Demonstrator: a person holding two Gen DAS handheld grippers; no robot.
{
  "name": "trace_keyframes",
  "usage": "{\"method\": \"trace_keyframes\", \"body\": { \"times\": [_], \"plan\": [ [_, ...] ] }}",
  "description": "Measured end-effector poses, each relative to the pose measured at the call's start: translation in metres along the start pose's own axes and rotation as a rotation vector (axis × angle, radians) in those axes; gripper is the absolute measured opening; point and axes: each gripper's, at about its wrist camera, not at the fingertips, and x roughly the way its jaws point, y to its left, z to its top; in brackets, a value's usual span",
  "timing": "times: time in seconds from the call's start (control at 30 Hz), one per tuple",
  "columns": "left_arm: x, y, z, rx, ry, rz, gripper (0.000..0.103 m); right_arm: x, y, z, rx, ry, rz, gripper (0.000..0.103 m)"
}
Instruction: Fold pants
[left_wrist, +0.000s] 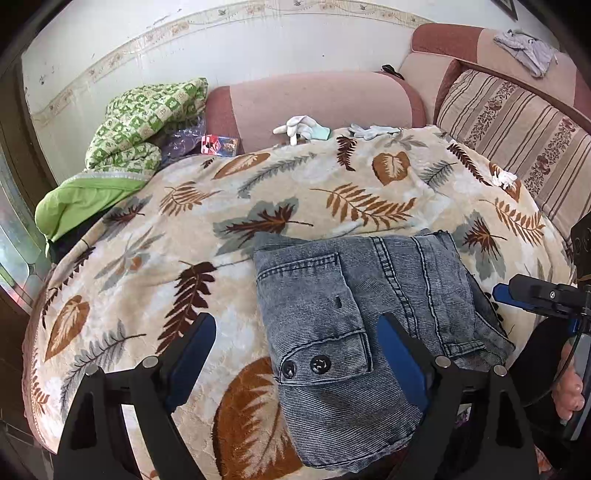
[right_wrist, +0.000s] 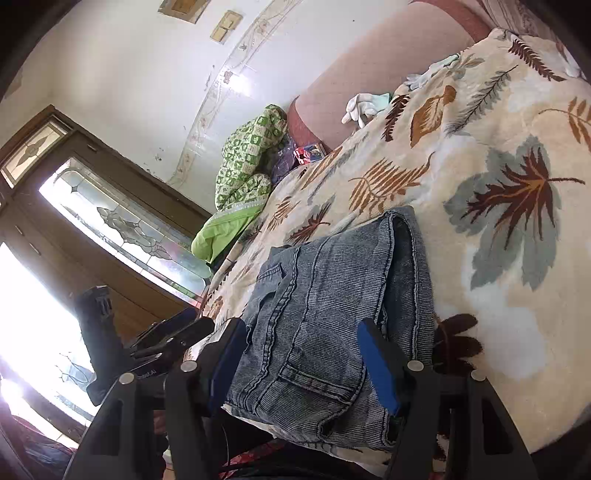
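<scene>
Grey-blue denim pants (left_wrist: 354, 314) lie folded into a compact stack on a leaf-print blanket (left_wrist: 184, 221), near its front edge. A buttoned flap pocket faces up. My left gripper (left_wrist: 299, 339) is open just above the pants, its jaws wide apart, holding nothing. My right gripper (right_wrist: 303, 354) is open and hovers over the pants (right_wrist: 332, 295) from the right side, empty. The right gripper also shows in the left wrist view (left_wrist: 532, 295) at the right edge.
The blanket (right_wrist: 498, 184) covers a pink sofa (left_wrist: 314, 99). A green quilt (left_wrist: 140, 122) is piled at the far left. White gloves (left_wrist: 299, 127) lie at the back. A striped cushion (left_wrist: 517, 129) stands on the right. A glass-panelled door (right_wrist: 110, 229) is on the left.
</scene>
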Motion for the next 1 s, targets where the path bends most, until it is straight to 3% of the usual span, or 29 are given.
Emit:
{"method": "trace_keyframes", "body": {
  "times": [0.57, 0.73, 0.83, 1.0],
  "plan": [
    [0.018, 0.011, -0.004, -0.023, 0.054, 0.081, 0.089, -0.002, -0.001, 0.001, 0.006, -0.031, -0.036, 0.068],
    [0.022, 0.014, -0.008, -0.025, 0.061, 0.099, 0.09, 0.002, 0.017, -0.002, -0.098, -0.042, -0.137, 0.069],
    [0.03, 0.012, -0.018, -0.02, 0.094, 0.1, 0.092, 0.015, 0.029, -0.005, -0.163, -0.004, -0.231, 0.069],
    [0.043, 0.01, -0.043, -0.019, 0.132, 0.086, 0.096, 0.035, 0.036, -0.012, -0.211, 0.071, -0.251, 0.069]
  ]
}}
